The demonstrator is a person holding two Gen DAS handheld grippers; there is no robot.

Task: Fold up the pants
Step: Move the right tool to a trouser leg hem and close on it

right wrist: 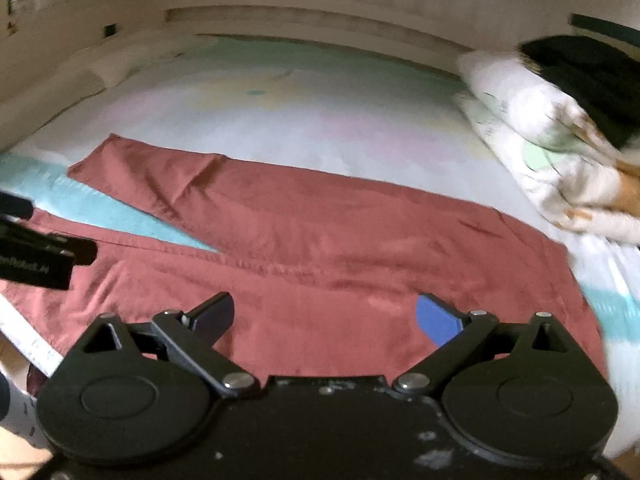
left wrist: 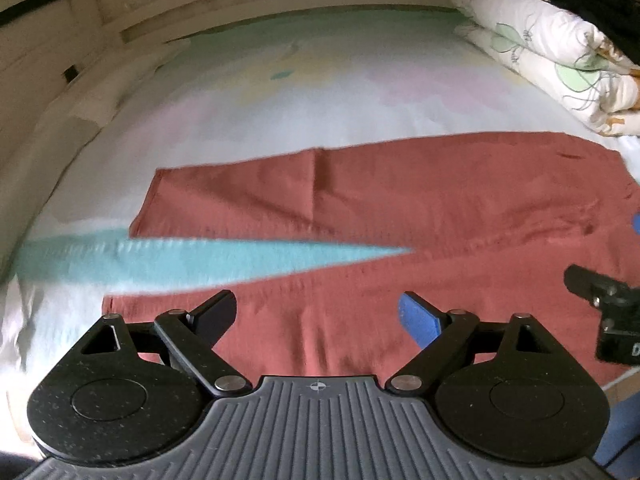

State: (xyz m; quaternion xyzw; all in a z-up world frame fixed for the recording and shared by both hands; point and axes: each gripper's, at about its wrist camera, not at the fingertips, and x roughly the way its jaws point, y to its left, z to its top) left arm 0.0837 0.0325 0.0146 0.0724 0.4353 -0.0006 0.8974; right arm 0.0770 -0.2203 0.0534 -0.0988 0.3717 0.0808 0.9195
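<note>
Brick-red pants lie flat on the bed, legs spread in a V toward the left and waist at the right. My left gripper hovers open over the near leg, nothing between its fingers. In the right wrist view the same pants stretch across the sheet, and my right gripper hangs open above the seat area near the waist, holding nothing. The right gripper's body shows at the right edge of the left wrist view. The left gripper's body shows at the left edge of the right wrist view.
A pastel bed sheet with a turquoise band covers the bed. A folded white floral quilt with dark clothing on top is stacked at the far right. A beige headboard or wall runs along the far side.
</note>
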